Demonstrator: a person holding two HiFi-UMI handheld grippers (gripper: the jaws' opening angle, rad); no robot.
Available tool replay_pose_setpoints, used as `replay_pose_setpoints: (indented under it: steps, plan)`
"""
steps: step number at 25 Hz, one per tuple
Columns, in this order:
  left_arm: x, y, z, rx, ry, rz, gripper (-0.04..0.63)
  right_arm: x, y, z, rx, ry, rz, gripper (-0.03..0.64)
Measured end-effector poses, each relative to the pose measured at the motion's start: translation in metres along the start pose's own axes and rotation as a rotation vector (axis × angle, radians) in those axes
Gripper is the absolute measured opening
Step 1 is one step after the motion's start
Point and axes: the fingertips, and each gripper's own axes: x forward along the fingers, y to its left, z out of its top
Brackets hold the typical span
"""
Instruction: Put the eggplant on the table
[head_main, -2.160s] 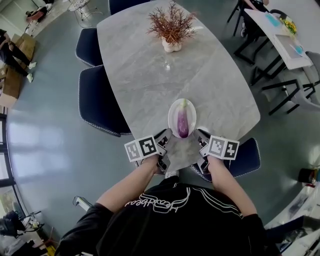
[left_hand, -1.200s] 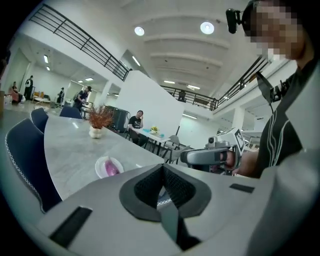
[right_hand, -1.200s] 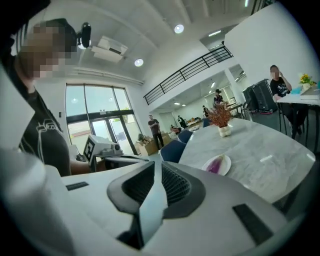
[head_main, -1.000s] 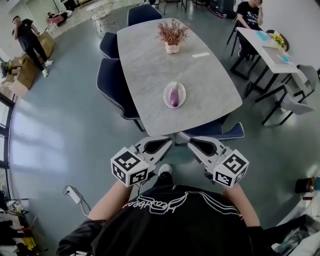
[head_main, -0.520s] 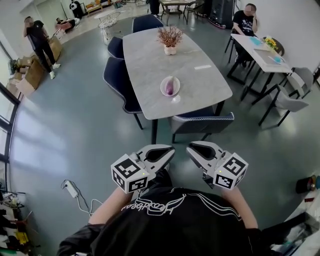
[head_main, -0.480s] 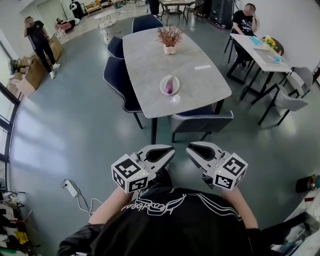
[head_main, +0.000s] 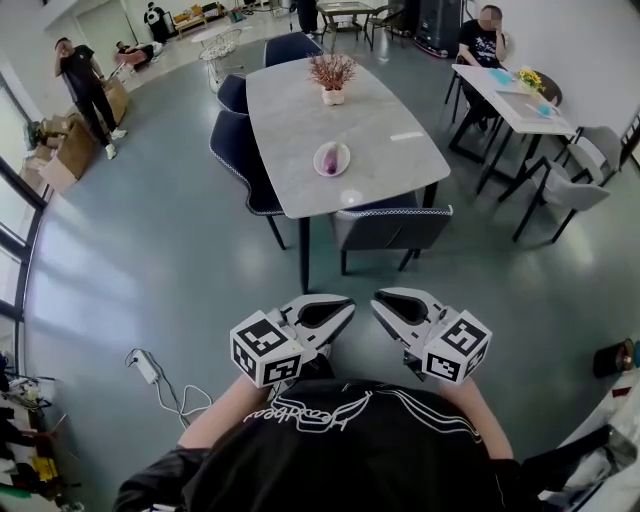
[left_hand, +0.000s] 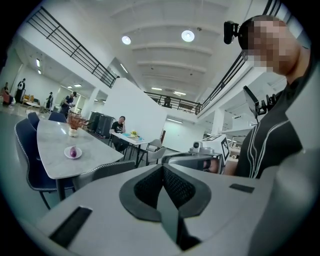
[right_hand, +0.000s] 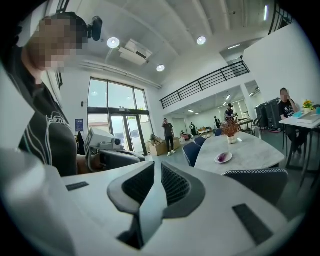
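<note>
Person has backed well off from the surface (head_main: 375, 110), eggplant (head_main: 329, 158) lying on its plate (head_main: 342, 151); left tool (head_main: 340, 308) and right tool (head_main: 382, 305) clenched empty, task likely idle.

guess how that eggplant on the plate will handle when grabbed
The eggplant looks long and rounded, so it may roll if pushed. It fits on a plate, so it is probably light. The plate might slide too.

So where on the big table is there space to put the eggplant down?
Lots of the table is bare. Free patches: the wide stretch between the potted plant and the plate holding the eggplant; the side right of the plate, up to the white strip; the near end by the tucked-in chair. Only the plant's end is crowded.
</note>
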Motion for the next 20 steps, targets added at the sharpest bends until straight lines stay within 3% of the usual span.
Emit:
replay_pose_setpoints:
  steps: [6, 11, 17, 20]
  plan:
    - [-0.006, -0.021, -0.009, -0.003, 0.013, 0.035, 0.008, -0.018, 0.020, -0.011, -0.026, 0.033, 0.010, 0.049]
    - [-0.008, -0.037, -0.005, -0.052, -0.036, 0.029, 0.009, -0.035, 0.031, -0.006, -0.031, 0.031, 0.035, 0.049]
    - [-0.007, -0.057, -0.001, -0.003, -0.029, 0.013, 0.008, -0.046, 0.039, -0.001, -0.035, 0.007, 0.027, 0.048]
    - [-0.008, -0.060, -0.007, -0.010, -0.018, 0.001, 0.009, -0.046, 0.039, -0.007, -0.024, 0.011, 0.007, 0.008]
